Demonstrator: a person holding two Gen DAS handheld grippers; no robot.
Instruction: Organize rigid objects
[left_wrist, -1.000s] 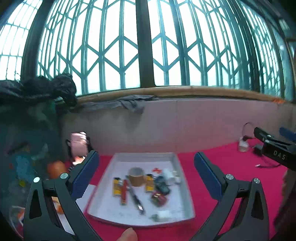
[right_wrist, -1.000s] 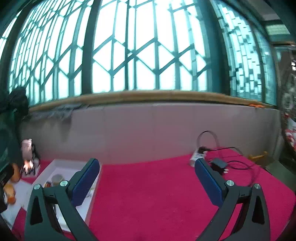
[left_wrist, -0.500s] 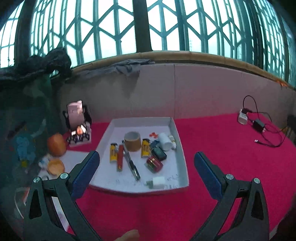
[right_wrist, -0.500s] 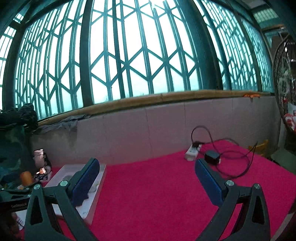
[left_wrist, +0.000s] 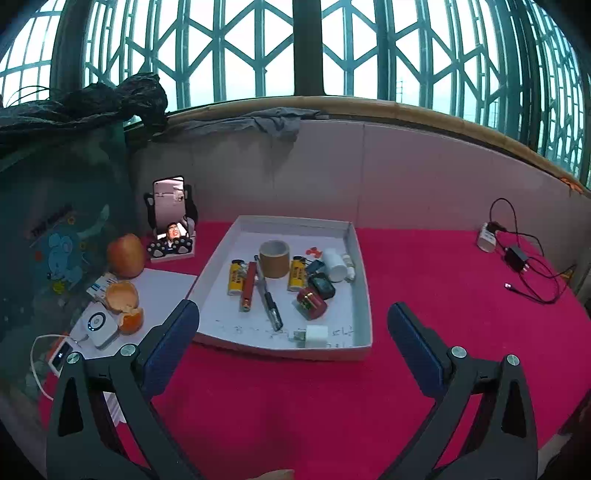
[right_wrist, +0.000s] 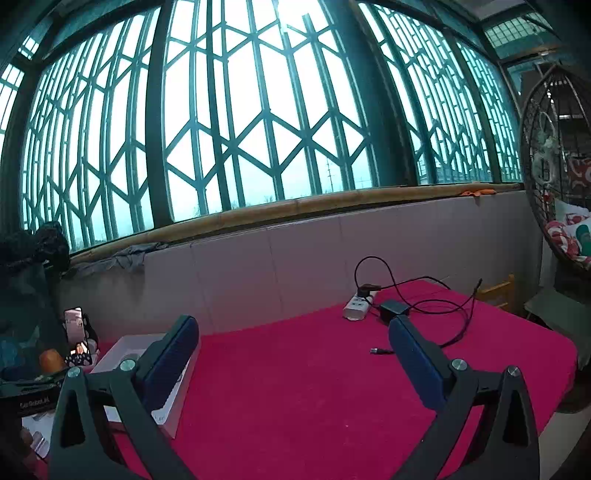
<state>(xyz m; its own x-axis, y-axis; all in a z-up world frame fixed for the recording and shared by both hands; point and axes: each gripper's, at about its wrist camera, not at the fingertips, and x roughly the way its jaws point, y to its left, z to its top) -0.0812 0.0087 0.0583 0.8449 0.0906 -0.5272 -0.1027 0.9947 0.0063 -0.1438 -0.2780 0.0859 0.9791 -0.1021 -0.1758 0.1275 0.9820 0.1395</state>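
A white tray (left_wrist: 360, 258) on the red tablecloth holds a cardboard ring (left_wrist: 273, 258), two yellow lighters (left_wrist: 235, 281), a red stick (left_wrist: 249, 286), a pen (left_wrist: 267, 300), a red block (left_wrist: 311, 303), a dark case (left_wrist: 321, 286), a white bottle (left_wrist: 335, 265) and a white charger cube (left_wrist: 314, 336). My left gripper (left_wrist: 291, 325) hovers open above the cloth just in front of the tray, holding nothing. In the right wrist view my right gripper (right_wrist: 291, 334) is open and empty over bare cloth, with the tray (right_wrist: 127, 345) behind its left finger.
Left of the tray stand a phone on a paw stand (left_wrist: 170, 218), an orange (left_wrist: 125, 255), peel (left_wrist: 123, 301) and small white devices (left_wrist: 98, 325). A power strip (right_wrist: 356, 304), adapter and cables (right_wrist: 436, 306) lie far right. The wall runs behind; the table's right edge (right_wrist: 565, 373) drops off.
Both grippers have risen and tilted down, so more of the table shows. The left view now looks down into the tray from farther back; the other gripper has left its right edge.
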